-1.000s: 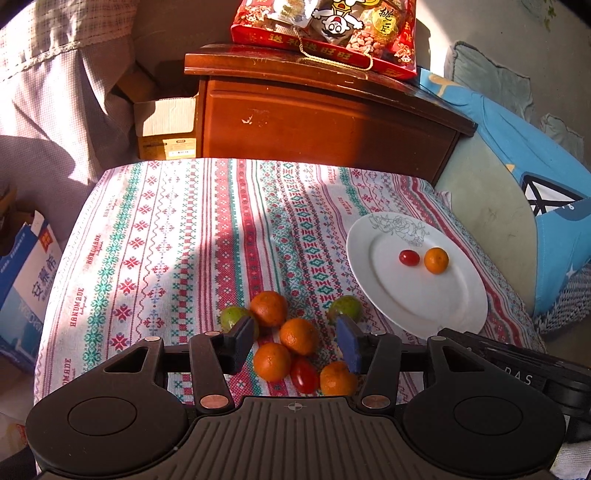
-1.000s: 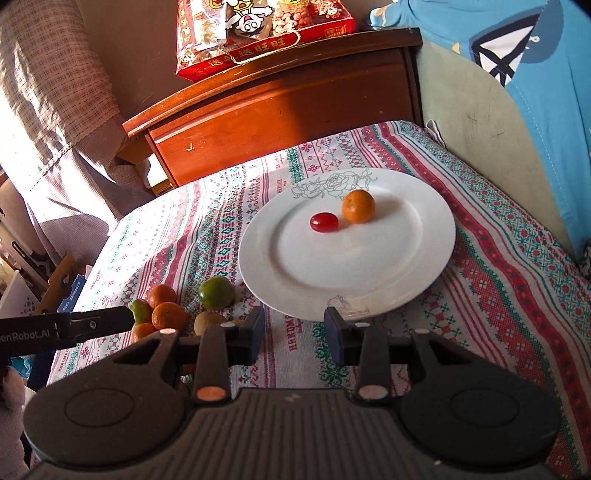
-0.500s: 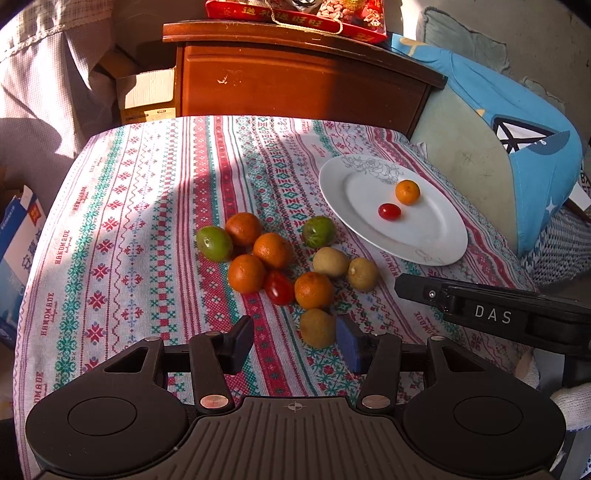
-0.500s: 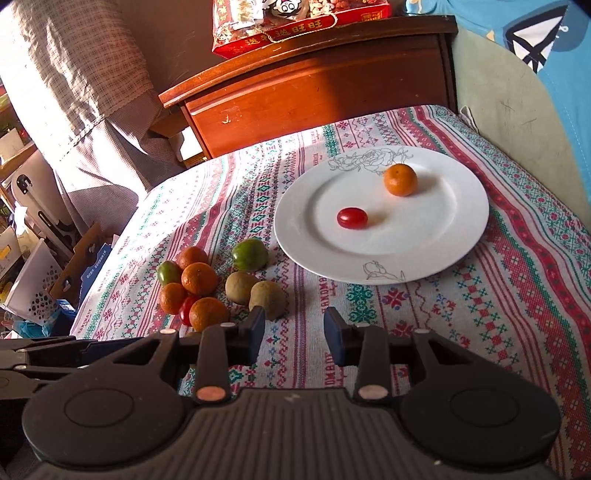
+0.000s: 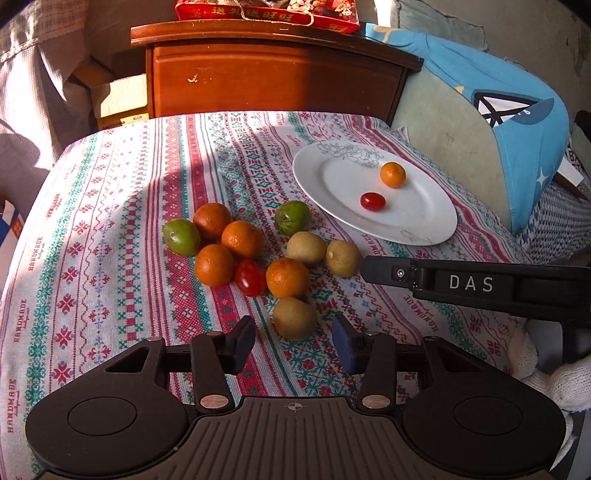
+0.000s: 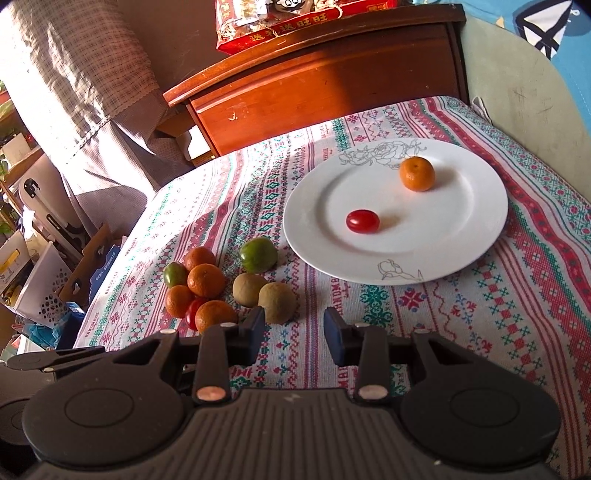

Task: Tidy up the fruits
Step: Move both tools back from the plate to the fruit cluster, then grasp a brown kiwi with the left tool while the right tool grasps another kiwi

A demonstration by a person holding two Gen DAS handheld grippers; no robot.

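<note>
On the patterned cloth lies a pile of fruit: several oranges (image 5: 242, 238), two green fruits (image 5: 181, 236), a cherry tomato (image 5: 250, 277) and three brown kiwis. The nearest kiwi (image 5: 294, 318) sits just ahead of my left gripper (image 5: 293, 345), partly between its fingertips. The jaws are closing, with gaps still showing on both sides. A white plate (image 5: 424, 225) at the right holds one orange (image 5: 392, 174) and one cherry tomato (image 5: 372, 201). My right gripper (image 6: 294, 338) hovers over bare cloth between the pile and the plate (image 6: 480, 236), jaws apart and empty.
A wooden cabinet (image 5: 273, 77) with a red snack bag (image 5: 266, 13) stands behind the table. A blue garment (image 5: 517, 122) hangs over a chair at the right. The right gripper's finger (image 5: 388, 271) reaches in beside the kiwis. Boxes and baskets (image 6: 40, 295) crowd the floor left.
My left gripper drew back from above the pile and sank toward the nearest kiwi, and its jaws narrowed. The right view swung from the plate's front edge leftward toward the pile.
</note>
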